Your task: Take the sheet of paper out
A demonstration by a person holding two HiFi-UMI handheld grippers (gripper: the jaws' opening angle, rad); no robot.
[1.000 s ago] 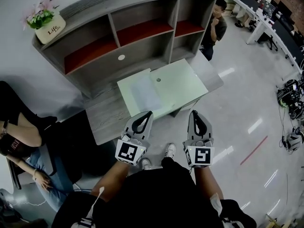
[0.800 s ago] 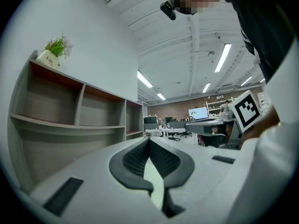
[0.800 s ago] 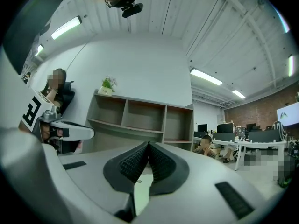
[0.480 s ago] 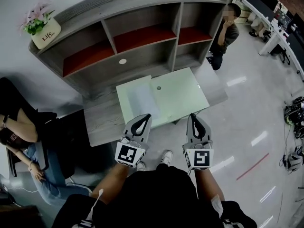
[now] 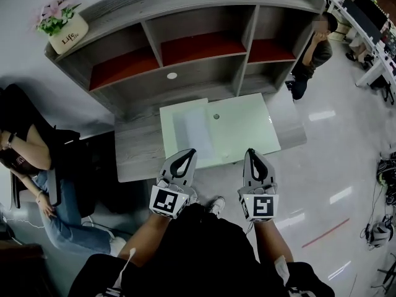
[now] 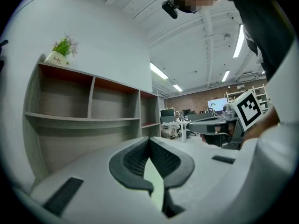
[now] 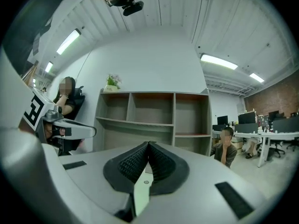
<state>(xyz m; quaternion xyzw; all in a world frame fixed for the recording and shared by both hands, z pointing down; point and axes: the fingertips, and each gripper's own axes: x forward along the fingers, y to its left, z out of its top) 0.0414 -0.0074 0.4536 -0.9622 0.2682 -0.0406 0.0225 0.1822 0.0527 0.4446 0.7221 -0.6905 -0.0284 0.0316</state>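
Moved: you stand nearer the desk (image 5: 139, 150) | left gripper (image 5: 188, 153), right gripper (image 5: 252, 152) pressed together, empty | risk: closed tips crumple the sheet of paper (image 5: 195, 132).

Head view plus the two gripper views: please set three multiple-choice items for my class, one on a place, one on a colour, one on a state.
1. Where does the flower pot stand?
A inside a drawer
B on top of the shelf unit
C on a windowsill

2. What colour are the boards inside the shelf unit's compartments?
A red
B blue
C yellow

3. How are the right gripper's jaws?
A wide open
B shut on a cup
C shut, with nothing between them

Answers:
1 B, the pot sits on the unit's top edge.
2 A, the head view shows red boards.
3 C, the pads meet in the right gripper view.
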